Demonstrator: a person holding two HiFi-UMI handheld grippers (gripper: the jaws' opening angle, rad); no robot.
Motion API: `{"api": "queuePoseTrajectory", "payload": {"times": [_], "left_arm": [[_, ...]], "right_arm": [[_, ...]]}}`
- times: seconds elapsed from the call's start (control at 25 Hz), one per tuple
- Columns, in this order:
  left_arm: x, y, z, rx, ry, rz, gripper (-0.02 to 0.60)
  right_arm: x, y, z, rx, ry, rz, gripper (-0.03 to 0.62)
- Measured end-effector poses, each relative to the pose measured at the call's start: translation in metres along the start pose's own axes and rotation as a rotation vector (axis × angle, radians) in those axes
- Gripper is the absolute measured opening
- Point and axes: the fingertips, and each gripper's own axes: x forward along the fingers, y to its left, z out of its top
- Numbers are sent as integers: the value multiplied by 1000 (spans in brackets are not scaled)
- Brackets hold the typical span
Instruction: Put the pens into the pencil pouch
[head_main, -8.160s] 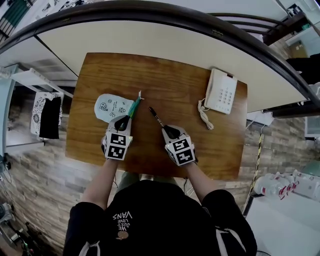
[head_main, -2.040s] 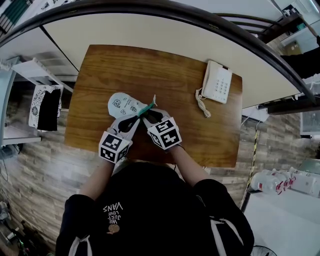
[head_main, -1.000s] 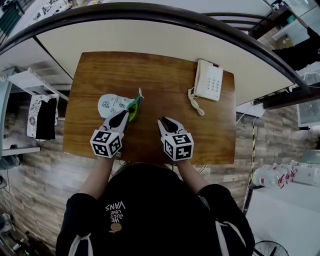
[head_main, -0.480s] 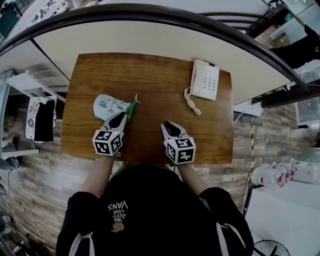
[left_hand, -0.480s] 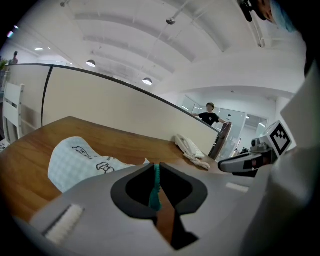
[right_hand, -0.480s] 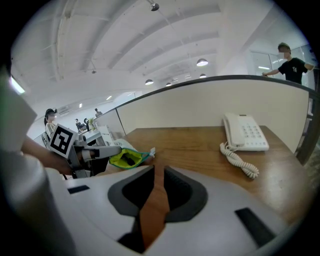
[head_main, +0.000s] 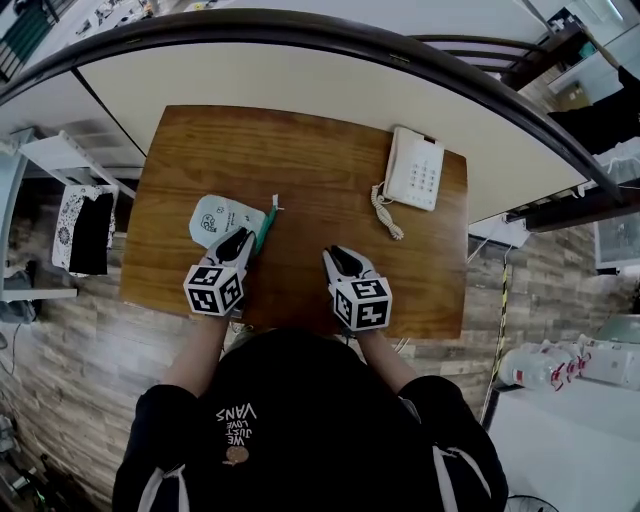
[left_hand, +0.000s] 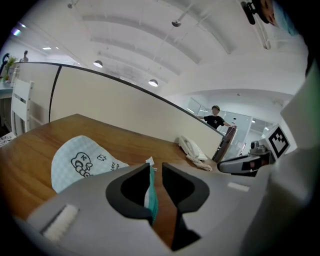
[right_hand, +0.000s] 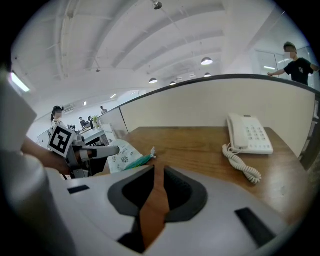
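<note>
The step in hand looked like letting go of the pouch (head_main: 220, 220). The left gripper (head_main: 247, 237) had just been easing its fingers (left_hand: 131, 189) apart. The pouch's green strip (left_hand: 150, 196) stood between them, resting against one finger with a gap to the other, so it was released rather than pinched. The pouch lay toward the left edge of the bench (head_main: 330, 150), with the strip pointing to the middle. The right gripper (head_main: 335, 256) hovered near the front edge, its fingers slightly apart over bare wood. No loose pen showed, so the filling seemed done or nearly so. The next move called for drawing the left gripper back without dragging the pouch.
</note>
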Motion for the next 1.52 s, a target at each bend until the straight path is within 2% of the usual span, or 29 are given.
{"api": "queuePoseTrajectory", "payload": {"times": [0.32,0.72,1.08,1.28,1.52], "left_arm": [[-15,7,6,-13,-39,45,64],[-45,18,40,6,-119,74,64],[-79,27,69,93,-195,85,32],[-92,30,77,148,-206,98,11],[-97,30,75,165,-197,89,11]], "right_arm": [[8,7,4,-23,1,37,67],[20,34,26,-55,-33,90,48],[26,65,58,-84,-100,117,30],[26,81,65,-94,-117,132,21],[28,92,65,-111,-120,129,14]]}}
